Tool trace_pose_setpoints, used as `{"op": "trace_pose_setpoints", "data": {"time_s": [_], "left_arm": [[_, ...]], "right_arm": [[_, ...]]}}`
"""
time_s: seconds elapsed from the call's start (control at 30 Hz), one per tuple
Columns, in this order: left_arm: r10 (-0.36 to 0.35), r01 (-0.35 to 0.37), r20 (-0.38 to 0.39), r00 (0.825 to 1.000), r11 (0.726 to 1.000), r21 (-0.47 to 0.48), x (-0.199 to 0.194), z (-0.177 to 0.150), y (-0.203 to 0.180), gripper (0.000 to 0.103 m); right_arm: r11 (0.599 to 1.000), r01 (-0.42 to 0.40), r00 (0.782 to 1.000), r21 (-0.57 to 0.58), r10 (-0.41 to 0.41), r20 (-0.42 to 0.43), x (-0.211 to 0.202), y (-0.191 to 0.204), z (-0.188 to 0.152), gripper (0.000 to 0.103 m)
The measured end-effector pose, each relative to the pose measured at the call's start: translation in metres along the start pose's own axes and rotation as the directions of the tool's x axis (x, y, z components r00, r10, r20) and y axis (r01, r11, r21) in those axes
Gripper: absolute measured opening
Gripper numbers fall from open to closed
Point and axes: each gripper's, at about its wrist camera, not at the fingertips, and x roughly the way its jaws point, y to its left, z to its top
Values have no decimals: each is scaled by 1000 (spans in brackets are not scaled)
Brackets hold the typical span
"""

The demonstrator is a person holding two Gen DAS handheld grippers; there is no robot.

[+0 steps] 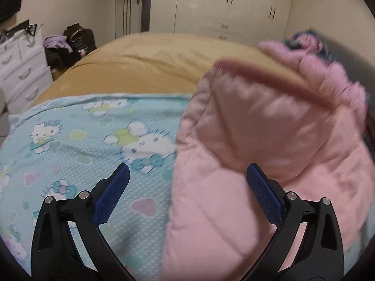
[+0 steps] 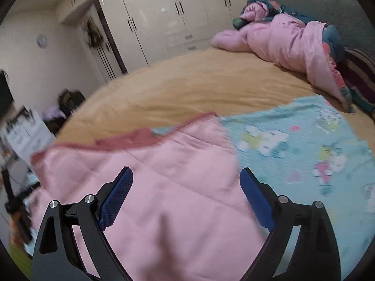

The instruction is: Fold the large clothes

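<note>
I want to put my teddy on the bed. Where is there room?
The mustard bedspread is bare between the cartoon-cat blue sheet and the wardrobe side. It is crowded at the headboard end with heaped pink bedding, and near the grippers, where the pink quilted garment lies.

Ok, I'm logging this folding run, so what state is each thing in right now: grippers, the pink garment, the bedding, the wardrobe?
left gripper: open, holding nothing.
right gripper: open, holding nothing.
pink quilted garment: lying on the bed, partly over the blue sheet, blurred.
blue cartoon sheet: spread flat over the yellow bedspread.
yellow bedspread: spread over the bed.
pink duvet: bunched at the far end.
wardrobe doors: shut.
</note>
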Motion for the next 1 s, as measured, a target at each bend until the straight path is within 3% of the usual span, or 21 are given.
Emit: {"op": "trace_pose_setpoints", "data": {"time_s": [0.07, 0.17, 0.23, 0.27, 0.3, 0.37, 0.5, 0.67, 0.77, 0.87, 1.0], "left_arm": [[-23, 23, -6, 1000, 1000, -17, 3, -2, 1, 93], [-57, 58, 21, 998, 996, -61, 2, -4, 7, 93], [-84, 85, 17, 996, 994, -70, 4, -8, 7, 92], [-95, 96, 17, 995, 993, -73, 7, -9, 5, 85], [-125, 126, 14, 992, 989, -80, 9, -10, 3, 65], [-197, 199, 25, 980, 973, -115, 12, -10, 3, 36], [-182, 184, 31, 983, 976, -113, 10, -9, -1, 14], [-199, 224, 176, 964, 965, -134, -28, 6, 6, 9], [-168, 197, 256, 952, 976, -92, -53, 20, -5, 9], [-123, 161, 303, 945, 981, -104, -56, 29, -10, 9], [-100, 161, 322, 941, 972, -170, -32, 39, -8, 9]], "right_arm": [[999, 24, 998, -21, -25, -49, 16, -7, -4, 91], [999, 13, 994, -48, -18, -106, 50, 1, -8, 74], [997, 31, 993, -73, -39, -112, 61, 6, -11, 70], [995, 36, 993, -90, -47, -112, 67, 8, -9, 65], [994, 42, 993, -104, -53, -106, 73, 10, -9, 59], [990, 49, 994, -129, -60, -88, 76, 13, -10, 47], [995, 40, 999, -93, -41, -8, 57, 7, -7, 24], [999, -35, 990, -3, 36, 136, 13, -6, 13, 17], [991, -121, 965, 54, 105, 239, -10, -12, 33, 16], [995, -87, 961, 44, 72, 267, -5, -6, 50, 16], [995, -59, 971, 81, 38, 236, 23, -12, 63, 15]]}}
